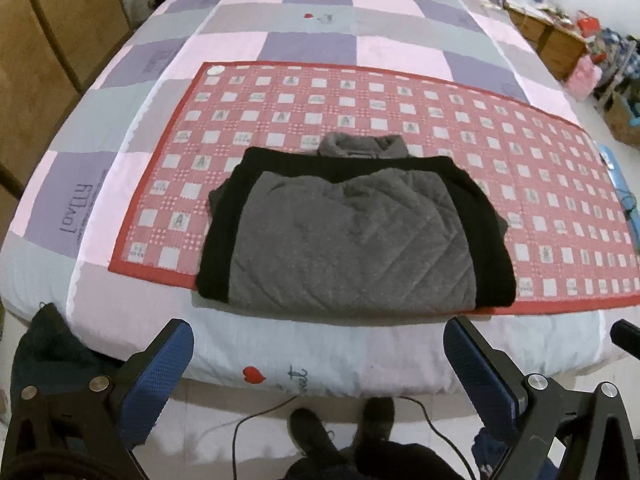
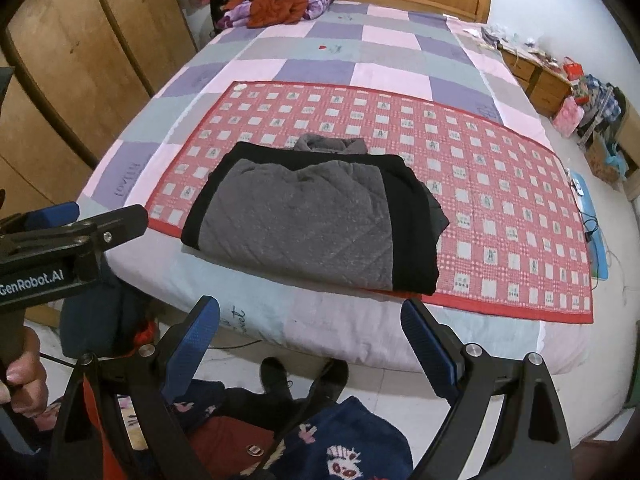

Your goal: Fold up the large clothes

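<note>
Jaws of both the left gripper (image 1: 318,364) and right gripper (image 2: 310,344) gape wide, empty. The jacket (image 1: 352,232) lies folded on the mat (image 1: 540,200), seemingly finished; a careless regrasp could spill its layers.

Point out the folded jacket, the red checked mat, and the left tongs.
folded jacket (image 1: 352,248): left wrist view, grey quilted middle panel.
red checked mat (image 1: 540,184): left wrist view, bare patterned area right of the jacket.
left tongs (image 1: 318,354): left wrist view, midway between fingertips.

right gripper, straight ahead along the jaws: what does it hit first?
Probably the folded grey-and-black jacket on the red checked mat. The right gripper, jaws open and empty, points at it over the bed edge. Depth is unclear.
</note>
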A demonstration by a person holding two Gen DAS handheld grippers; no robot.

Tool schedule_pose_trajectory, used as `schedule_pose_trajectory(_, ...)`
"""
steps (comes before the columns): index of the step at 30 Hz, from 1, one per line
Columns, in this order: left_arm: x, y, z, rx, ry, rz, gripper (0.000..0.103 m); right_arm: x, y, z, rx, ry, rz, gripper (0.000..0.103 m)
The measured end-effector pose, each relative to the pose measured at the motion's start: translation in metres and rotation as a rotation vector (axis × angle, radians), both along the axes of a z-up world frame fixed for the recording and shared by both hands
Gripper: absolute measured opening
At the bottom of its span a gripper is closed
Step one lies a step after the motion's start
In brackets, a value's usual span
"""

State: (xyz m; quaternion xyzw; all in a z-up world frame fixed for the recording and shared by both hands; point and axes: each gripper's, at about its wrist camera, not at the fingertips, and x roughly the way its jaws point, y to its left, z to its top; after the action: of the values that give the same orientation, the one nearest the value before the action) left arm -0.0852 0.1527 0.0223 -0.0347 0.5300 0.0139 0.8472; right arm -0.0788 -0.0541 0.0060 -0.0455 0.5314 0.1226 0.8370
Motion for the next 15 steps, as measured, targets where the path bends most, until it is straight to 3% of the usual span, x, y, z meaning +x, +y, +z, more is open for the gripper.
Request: schedule_pose_trajectory(15,-0.0017,-0.0041,-0.0025,0.004,0.018,-0.044,0.103,-0.0081,0.0024,0.0026,0.004,0.015,-0.036,0.094)
